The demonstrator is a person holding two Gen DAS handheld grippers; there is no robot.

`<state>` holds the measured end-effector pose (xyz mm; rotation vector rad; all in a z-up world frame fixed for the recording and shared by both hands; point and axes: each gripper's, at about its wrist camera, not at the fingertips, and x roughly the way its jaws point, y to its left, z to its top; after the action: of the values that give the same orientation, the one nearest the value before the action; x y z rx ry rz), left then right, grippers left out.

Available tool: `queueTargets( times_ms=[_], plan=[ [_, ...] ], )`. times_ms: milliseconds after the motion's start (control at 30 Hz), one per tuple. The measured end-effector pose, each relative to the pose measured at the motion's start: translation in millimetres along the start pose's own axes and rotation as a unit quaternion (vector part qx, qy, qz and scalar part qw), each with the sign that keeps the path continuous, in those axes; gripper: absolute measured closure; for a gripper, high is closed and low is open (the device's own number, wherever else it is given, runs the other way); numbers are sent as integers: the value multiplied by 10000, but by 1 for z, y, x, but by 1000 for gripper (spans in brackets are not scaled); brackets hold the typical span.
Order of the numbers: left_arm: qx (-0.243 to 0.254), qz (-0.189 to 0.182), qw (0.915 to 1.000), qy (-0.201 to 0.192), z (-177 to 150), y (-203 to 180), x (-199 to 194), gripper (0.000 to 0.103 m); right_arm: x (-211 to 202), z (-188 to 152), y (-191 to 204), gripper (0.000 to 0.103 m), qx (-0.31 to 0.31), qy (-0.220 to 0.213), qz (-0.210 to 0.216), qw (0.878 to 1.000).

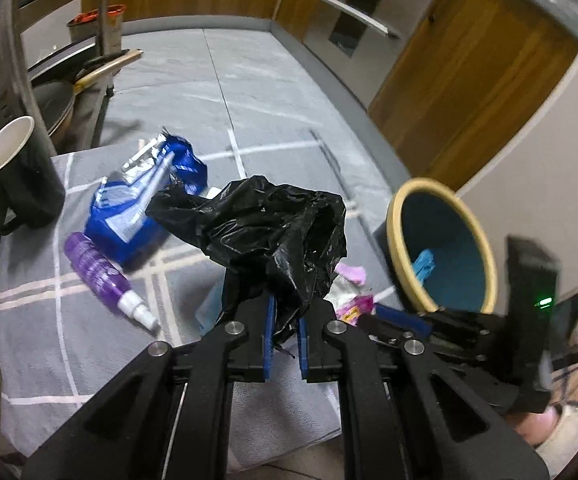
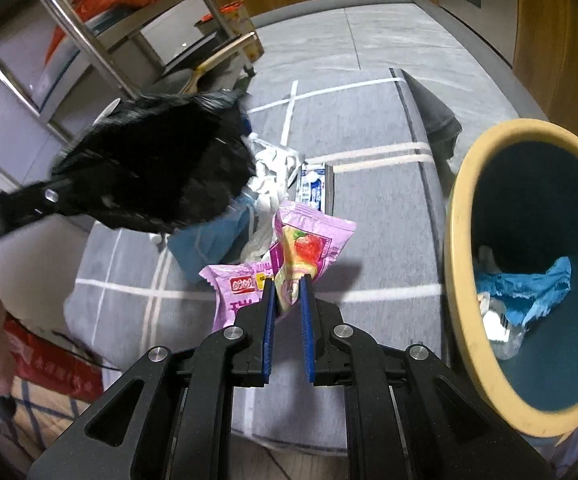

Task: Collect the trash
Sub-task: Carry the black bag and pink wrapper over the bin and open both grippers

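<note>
My left claw (image 1: 285,320) is pinched shut on a crumpled black plastic bag (image 1: 265,224), held above the grey blanket (image 1: 33,280). My right claw (image 2: 287,292) grips a pink snack wrapper (image 2: 309,244) by its edge, beside the tilted bin (image 2: 461,264). Both seem light, limp, slippery; bunched folds probably hold best.

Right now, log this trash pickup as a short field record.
left gripper: jaws shut on black plastic bag, lifted over the cloth
right gripper: jaws shut on pink strawberry wrapper
bin: tipped on its side, blue scrap inside
left on grey cloth: blue packet, purple spray bottle
</note>
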<state>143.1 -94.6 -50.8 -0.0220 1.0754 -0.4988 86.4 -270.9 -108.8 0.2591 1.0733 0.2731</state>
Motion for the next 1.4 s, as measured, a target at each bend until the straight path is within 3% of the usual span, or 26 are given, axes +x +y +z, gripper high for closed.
queueTargets(
  times_ms=[233, 633, 900, 1233, 1400],
  plan=[
    [454, 460, 9969, 449, -17, -18, 41, 95, -6, -10, 1, 89, -57, 15, -99, 9999],
    [521, 498, 9958, 566, -19, -26, 51, 95, -58, -21, -3, 90, -187, -481, -251, 9984],
    [273, 244, 9988, 338, -13, -21, 32, 95, -103, -17, -20, 90, 90, -1023, -238, 9944],
    [110, -319, 9991, -245, 6, -33, -10, 95, -117, -17, -42, 90, 417, -1279, -335, 9903],
    [80, -698, 9969, -351, 14, -52, -15, 95, -127, -19, -57, 90, 589, -1420, -438, 9871]
  ],
)
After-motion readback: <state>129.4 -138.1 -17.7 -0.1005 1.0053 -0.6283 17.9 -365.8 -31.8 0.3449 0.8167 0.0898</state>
